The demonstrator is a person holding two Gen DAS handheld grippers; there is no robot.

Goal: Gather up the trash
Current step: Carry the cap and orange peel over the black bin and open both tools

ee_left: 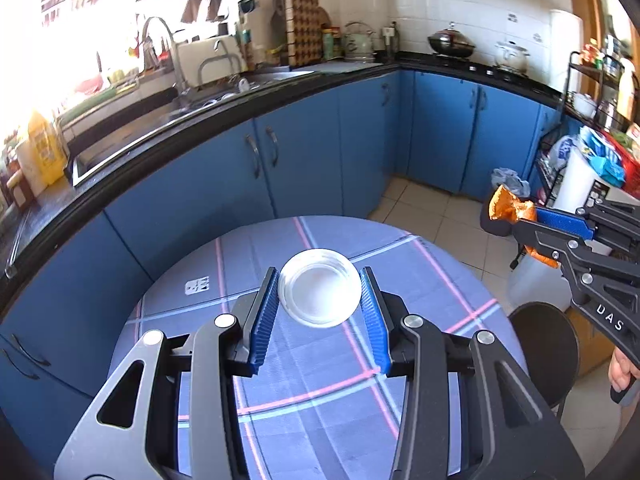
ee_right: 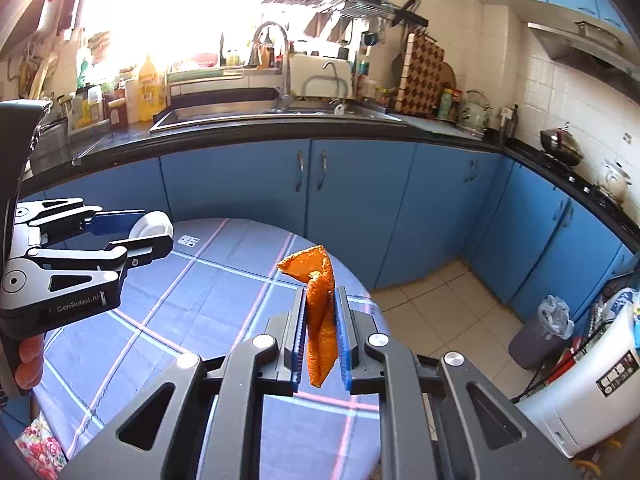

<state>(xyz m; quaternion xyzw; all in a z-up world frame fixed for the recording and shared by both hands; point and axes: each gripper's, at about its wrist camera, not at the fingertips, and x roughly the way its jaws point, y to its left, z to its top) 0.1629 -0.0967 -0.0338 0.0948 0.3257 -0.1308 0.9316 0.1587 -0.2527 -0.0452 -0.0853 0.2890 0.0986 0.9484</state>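
Left wrist: left gripper [ee_left: 320, 304] grips white cup [ee_left: 318, 294].

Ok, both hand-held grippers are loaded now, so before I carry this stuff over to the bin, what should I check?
1. Left hand-held gripper shut on the round white plastic lid: ok, pads touch both edges.
2. Right hand-held gripper shut on the crumpled orange peel: ok, pinched between the pads.
3. Both items lifted clear of the round blue plaid tablecloth: ok.
4. Dark grey trash bin with plastic liner in sight on the tiled floor: ok, in the right wrist view.
5. Bin mouth open: cannot tell, the liner bunches over the top.
6. More trash left on the table: cannot tell, the grippers hide part of it.
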